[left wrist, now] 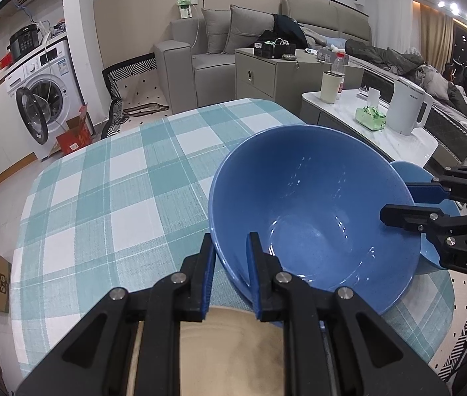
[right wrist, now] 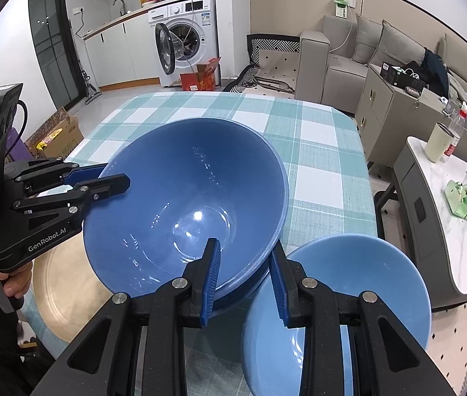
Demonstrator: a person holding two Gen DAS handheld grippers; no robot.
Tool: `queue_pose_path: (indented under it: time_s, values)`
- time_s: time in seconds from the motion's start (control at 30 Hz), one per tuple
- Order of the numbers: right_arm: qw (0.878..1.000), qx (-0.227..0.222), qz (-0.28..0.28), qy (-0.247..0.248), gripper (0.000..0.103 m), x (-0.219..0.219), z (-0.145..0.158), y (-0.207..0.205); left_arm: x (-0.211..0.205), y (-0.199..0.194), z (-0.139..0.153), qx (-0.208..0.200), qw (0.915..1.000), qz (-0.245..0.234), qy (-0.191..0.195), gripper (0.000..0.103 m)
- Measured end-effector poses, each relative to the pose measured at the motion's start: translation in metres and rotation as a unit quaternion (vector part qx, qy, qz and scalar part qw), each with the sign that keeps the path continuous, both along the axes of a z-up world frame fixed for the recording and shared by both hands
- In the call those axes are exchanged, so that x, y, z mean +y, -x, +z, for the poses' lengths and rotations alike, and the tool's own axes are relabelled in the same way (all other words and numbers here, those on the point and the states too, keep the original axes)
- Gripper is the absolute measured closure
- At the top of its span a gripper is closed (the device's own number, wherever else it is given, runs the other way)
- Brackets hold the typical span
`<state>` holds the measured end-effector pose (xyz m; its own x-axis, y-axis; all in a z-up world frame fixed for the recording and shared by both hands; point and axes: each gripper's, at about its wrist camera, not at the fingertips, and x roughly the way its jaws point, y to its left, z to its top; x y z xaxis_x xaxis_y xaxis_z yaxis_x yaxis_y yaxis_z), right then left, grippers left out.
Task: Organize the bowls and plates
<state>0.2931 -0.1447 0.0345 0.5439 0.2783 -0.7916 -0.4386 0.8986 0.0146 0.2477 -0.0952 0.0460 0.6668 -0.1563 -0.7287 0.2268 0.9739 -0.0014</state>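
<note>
Both tongs clamp one large dark-blue ceramic bowl above the checked surface: left tongs at its 9 o'clock rim, right tongs at 5 o'clock. One lighter blue bowl and one tan plate flank it.

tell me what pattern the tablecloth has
A teal and white check, a plaid of wide squares on the tablecloth. It shows best in the left wrist view.

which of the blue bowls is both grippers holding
The big dark blue bowl, gripped at opposite rims by both; the lighter blue bowl beside it is untouched.
</note>
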Motion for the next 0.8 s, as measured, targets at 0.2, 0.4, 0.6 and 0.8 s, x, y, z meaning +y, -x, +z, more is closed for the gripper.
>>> queue_pose_path:
  time_s: [0.2,0.4,0.6,0.8]
  values:
    - [1.0,-0.002,-0.002,0.011,0.073,0.002,-0.003,0.0,-0.002,-0.002,-0.003,0.004,1.0,-0.001,-0.003,0.086]
    - [1.0,-0.003,-0.002,0.017,0.073,0.003,-0.006,0.001,-0.003,-0.003,-0.007,0.008,0.9999,0.0,-0.007,0.086]
    - [1.0,-0.006,-0.004,0.028,0.073,0.006,-0.01,0.002,-0.005,-0.004,-0.011,0.011,0.9999,0.001,-0.012,0.086]
    - [0.999,-0.014,-0.004,0.043,0.073,0.009,-0.012,0.004,-0.006,-0.004,-0.014,0.013,0.9998,0.001,-0.016,0.086]
